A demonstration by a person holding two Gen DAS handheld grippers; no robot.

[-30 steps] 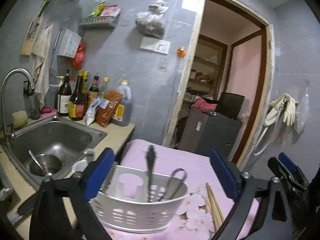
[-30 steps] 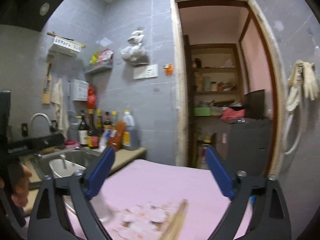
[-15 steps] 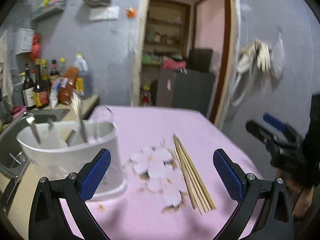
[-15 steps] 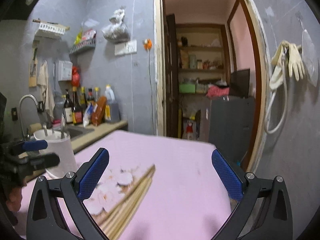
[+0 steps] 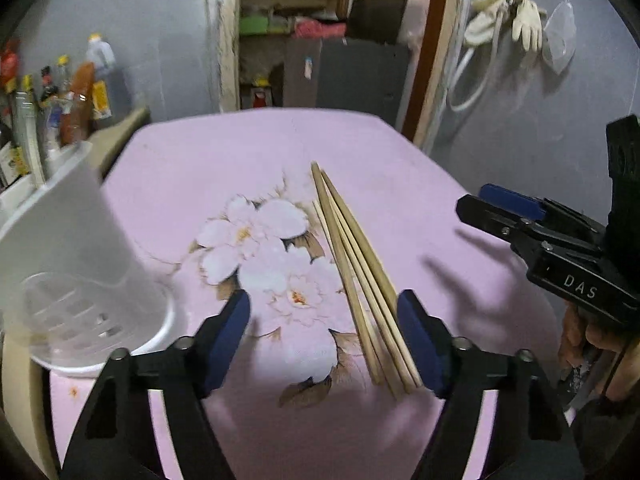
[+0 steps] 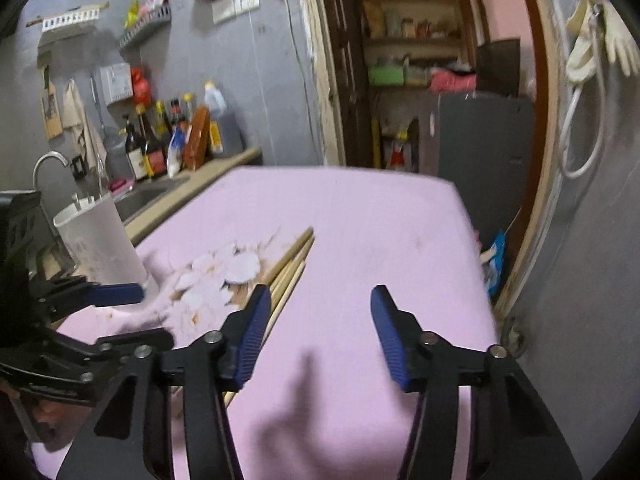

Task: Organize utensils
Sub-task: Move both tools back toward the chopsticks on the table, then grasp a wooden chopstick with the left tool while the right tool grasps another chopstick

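Several chopsticks [image 5: 360, 276] lie between the closing left tongs [image 5: 324, 336] (untouched) — flat.

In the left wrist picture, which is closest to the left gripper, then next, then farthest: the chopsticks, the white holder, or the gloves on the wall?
From the left gripper:
1. chopsticks, just inside its right finger on the tablecloth.
2. white holder, off to the left.
3. gloves, hanging on the far wall, upper right.

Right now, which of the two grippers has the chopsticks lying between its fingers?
The left gripper: its closing jaws straddle the near ends of the chopsticks. The right gripper, also closing, has only bare pink cloth between its fingers; the chopsticks lie outside its left finger.
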